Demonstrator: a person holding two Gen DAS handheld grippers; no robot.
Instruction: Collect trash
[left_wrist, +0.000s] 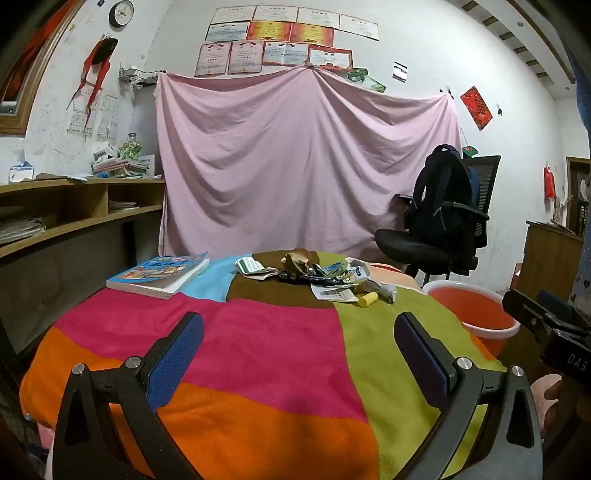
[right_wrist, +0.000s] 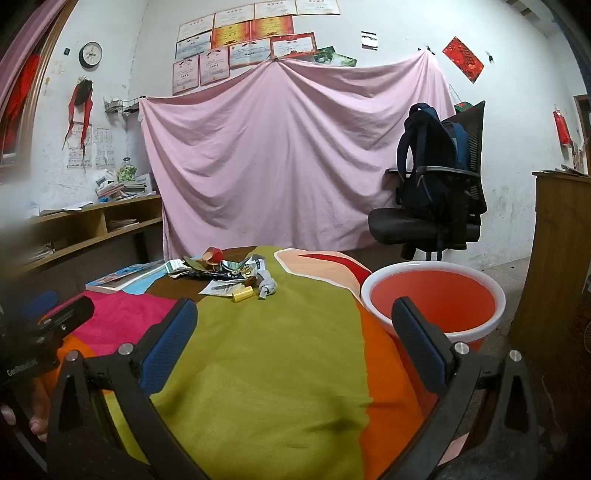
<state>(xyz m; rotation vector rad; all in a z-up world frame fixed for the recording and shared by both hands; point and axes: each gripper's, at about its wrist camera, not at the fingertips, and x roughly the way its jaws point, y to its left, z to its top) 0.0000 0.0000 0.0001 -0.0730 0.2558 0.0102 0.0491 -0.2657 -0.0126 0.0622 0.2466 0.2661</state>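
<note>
Nothing looks picked up yet: the messy pile of paper and foil trash (left_wrist: 317, 275) sits at twelve o'clock on the patchwork blanket (left_wrist: 258, 332), the round orange bucket (right_wrist: 436, 295) (at two o'clock) looks empty, and the left gripper (left_wrist: 299, 332) and right gripper (right_wrist: 295, 321) gape wide, holding nothing.

We see a blanket (left_wrist: 280, 343) in blocks of magenta, orange, olive green, brown and sky blue. Our tongs (left_wrist: 299, 354) are black with blue pads (left_wrist: 177, 354). The bucket (right_wrist: 436, 295) is orange with a white rim, the backdrop sheet (left_wrist: 306, 158) pale pink, one small roll (left_wrist: 368, 299) yellow.
</note>
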